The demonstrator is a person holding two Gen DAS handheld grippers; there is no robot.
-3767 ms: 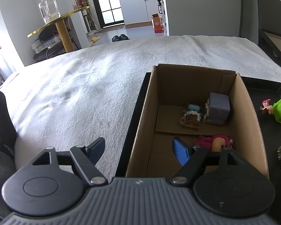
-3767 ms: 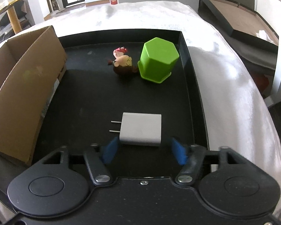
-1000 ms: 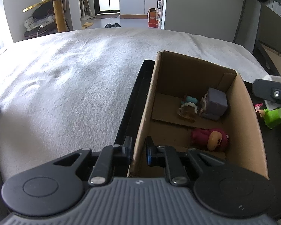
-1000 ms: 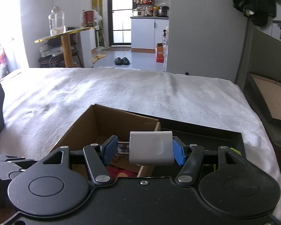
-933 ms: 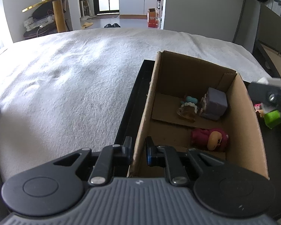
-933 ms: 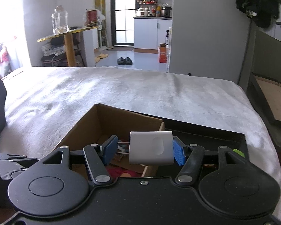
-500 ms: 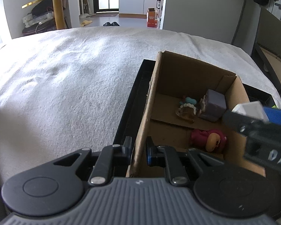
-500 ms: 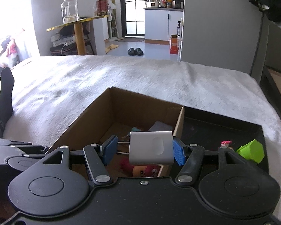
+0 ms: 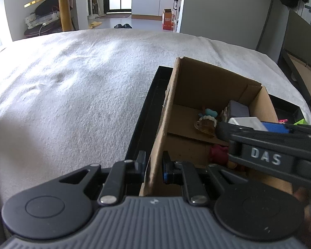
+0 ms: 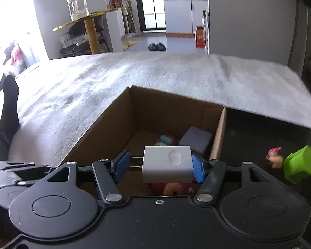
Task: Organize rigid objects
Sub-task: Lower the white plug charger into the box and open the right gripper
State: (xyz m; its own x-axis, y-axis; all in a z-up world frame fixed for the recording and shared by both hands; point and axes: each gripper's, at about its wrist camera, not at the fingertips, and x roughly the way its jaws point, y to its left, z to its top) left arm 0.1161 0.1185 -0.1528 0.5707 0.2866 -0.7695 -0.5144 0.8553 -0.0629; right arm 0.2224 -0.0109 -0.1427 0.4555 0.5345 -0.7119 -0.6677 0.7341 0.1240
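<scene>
Right wrist: right gripper (image 10: 158,166) level, clamping charger (image 10: 167,164).

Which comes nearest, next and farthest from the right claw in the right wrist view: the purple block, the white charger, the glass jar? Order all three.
1. The white plastic charger, shut between the right claw's blue pads.
2. The purple block, just beyond, inside the brown cardboard box, by its right wall.
3. The clear glass jar, far off at upper left, on the gold round table.

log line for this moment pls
left tool: shut on cardboard box wall | right tool: shut on white charger, above box | on tray: green cup, figurine
</scene>
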